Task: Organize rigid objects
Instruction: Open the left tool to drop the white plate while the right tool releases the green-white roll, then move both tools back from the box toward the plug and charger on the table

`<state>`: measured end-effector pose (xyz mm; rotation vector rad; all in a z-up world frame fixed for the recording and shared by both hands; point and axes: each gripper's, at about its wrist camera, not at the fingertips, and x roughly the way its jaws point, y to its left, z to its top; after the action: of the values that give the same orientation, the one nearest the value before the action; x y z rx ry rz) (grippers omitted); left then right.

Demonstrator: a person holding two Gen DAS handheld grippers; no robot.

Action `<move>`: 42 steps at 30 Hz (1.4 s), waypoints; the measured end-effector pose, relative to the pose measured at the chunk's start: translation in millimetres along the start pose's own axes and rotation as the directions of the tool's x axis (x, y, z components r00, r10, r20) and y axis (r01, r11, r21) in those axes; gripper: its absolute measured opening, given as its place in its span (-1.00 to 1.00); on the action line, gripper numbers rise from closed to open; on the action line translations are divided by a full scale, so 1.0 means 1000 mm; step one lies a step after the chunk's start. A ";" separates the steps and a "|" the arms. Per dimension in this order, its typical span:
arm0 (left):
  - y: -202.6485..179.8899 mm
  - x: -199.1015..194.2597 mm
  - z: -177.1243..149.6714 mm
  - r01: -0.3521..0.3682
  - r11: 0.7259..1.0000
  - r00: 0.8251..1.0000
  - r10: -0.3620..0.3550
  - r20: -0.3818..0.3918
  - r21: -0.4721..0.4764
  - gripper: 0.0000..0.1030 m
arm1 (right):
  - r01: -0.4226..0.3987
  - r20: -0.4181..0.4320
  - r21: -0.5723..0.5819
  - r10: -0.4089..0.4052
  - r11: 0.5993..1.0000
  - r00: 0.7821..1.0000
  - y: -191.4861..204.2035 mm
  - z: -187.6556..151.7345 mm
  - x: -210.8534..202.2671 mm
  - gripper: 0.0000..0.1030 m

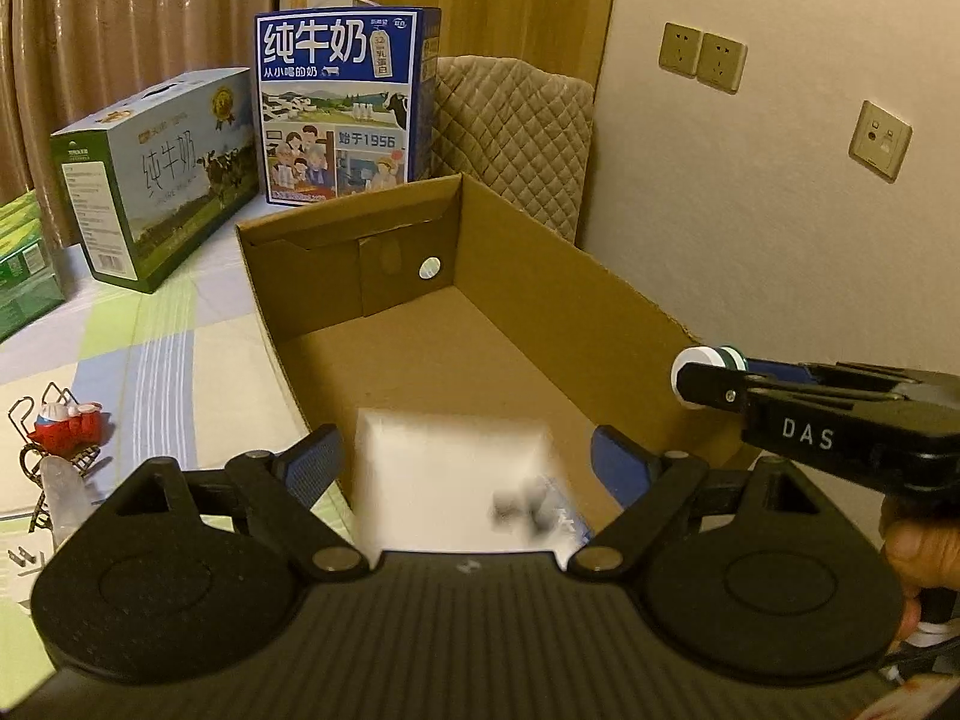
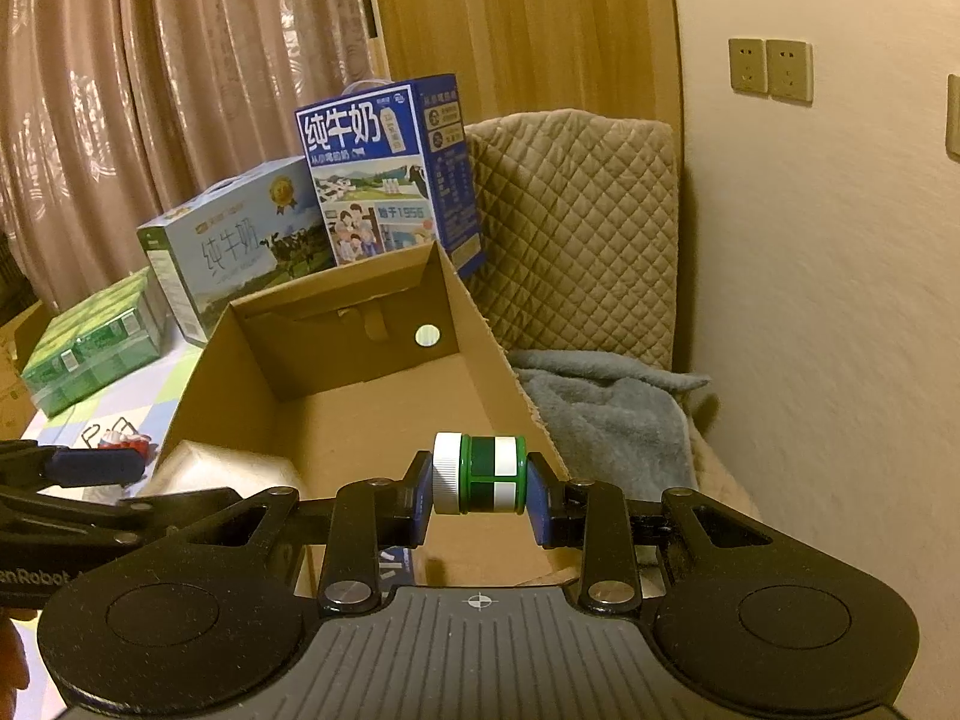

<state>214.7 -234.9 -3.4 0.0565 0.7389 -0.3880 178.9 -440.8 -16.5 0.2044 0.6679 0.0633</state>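
Right gripper (image 2: 479,483): 1, nearest in the right wrist view; jaws clamped end to end on the small bottle, 1 pad on the cap, 1 on the base.
Small bottle (image 2: 478,473): 1, green with white label bands and a white ribbed cap; held sideways in the air, over the near right corner of the cardboard box. Judged light, stiff, smooth-sided and somewhat slippery; the ribbed cap and flat base look like the surest places to take hold, as gripped now.
Left gripper (image 1: 465,459): 1, jaws wide apart, touching nothing; poised above the near left end of the box.
White box (image 1: 447,480): 1, blurred, between the spread left fingers and inside the cardboard box at its near end. Judged rigid and light; flat opposite sides best for holding. Whether resting or falling, cannot tell.
Cardboard box (image 1: 540,276): 1, open-topped, low-walled, running near to far; floor mostly bare beyond the white box.
Red toy (image 1: 69,420): 1, on a wire stand, left of the box on the checked cloth; probably fragile.
Milk cartons: 2, far behind the box; pale one (image 1: 162,174) lying, blue one (image 1: 342,108) upright.
Green pack (image 2: 90,348): 1, far left.
Quilted cushion (image 2: 576,228): 1, far right.
Grey blanket (image 2: 606,414): 1, just right of the box.
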 end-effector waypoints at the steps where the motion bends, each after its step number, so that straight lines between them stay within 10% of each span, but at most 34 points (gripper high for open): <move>1: 0.000 0.000 0.001 0.000 1.000 1.000 0.000 -0.002 0.003 0.69 | 0.000 0.000 0.002 0.000 1.000 1.000 0.001 0.000 0.000 -0.45; 27: 0.034 -0.039 -0.008 -0.044 0.997 0.998 0.047 0.042 -0.069 0.69 | -0.043 -0.005 -0.009 0.043 0.999 0.999 0.016 -0.002 0.006 -0.44; 31: 0.037 -0.046 -0.013 -0.050 0.997 0.997 0.053 0.050 -0.064 0.69 | -0.038 0.011 -0.004 0.039 0.999 0.999 0.017 0.001 0.000 -0.06; 42: 0.052 -0.084 -0.038 -0.043 0.994 0.997 0.049 0.056 -0.101 0.69 | -0.091 0.020 0.037 0.091 0.995 0.996 0.032 -0.006 -0.039 -0.03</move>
<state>152.8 -152.0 19.5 -0.0319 0.6974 -0.3071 145.2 -413.0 9.7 0.2714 0.6418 0.1361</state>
